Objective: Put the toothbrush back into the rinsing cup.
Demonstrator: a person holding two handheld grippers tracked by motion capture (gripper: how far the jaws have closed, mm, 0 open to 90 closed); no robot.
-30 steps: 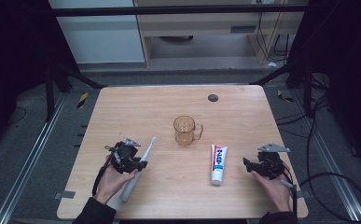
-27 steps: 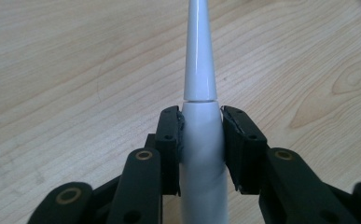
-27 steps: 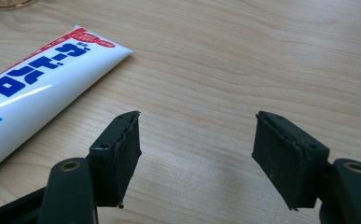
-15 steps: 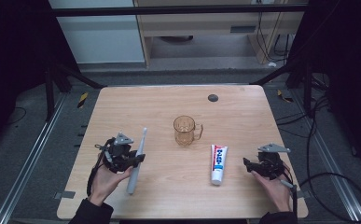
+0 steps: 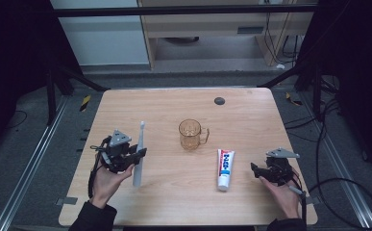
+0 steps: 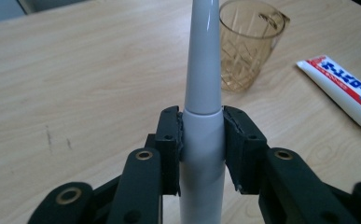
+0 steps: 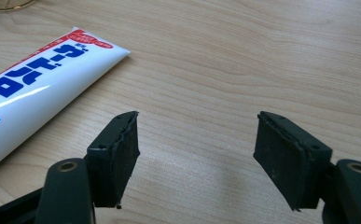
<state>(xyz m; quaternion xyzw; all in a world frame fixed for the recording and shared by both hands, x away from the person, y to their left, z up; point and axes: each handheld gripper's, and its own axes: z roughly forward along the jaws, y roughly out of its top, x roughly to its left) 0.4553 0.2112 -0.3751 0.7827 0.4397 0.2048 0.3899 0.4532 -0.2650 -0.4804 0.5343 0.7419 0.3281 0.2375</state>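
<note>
Count: one electric toothbrush (image 6: pixel 203 116), one glass mug (image 5: pixel 191 134), one toothpaste tube (image 5: pixel 225 168), two tongs, one small dark disc (image 5: pixel 219 101).
Landmark: the glass mug stands near the middle of the wooden surface (image 5: pixel 174 108).
Toothbrush: smooth white plastic, a thick round handle narrowing to a slim neck; it lies to the left of the mug, neck pointing to the far edge.
Left tongs (image 6: pixel 201 140): clenched on the toothbrush handle, one black pad pressed to each side, just below the step where the neck begins.
Right tongs (image 7: pixel 197 140): released, with bare wood grain between the two ridged pads; they sit well to the right of the mug, beyond the tube.
Mug: amber, see-through, cut diamond pattern, handle on its right side.
Tube: glossy white with red and blue print, flat end toward the mug, just right of and nearer than it.
Disc: round, beyond the mug near the far edge.
Cut off: the brush head runs off the top of the left gripper view; in the high view it is too small to make out.
</note>
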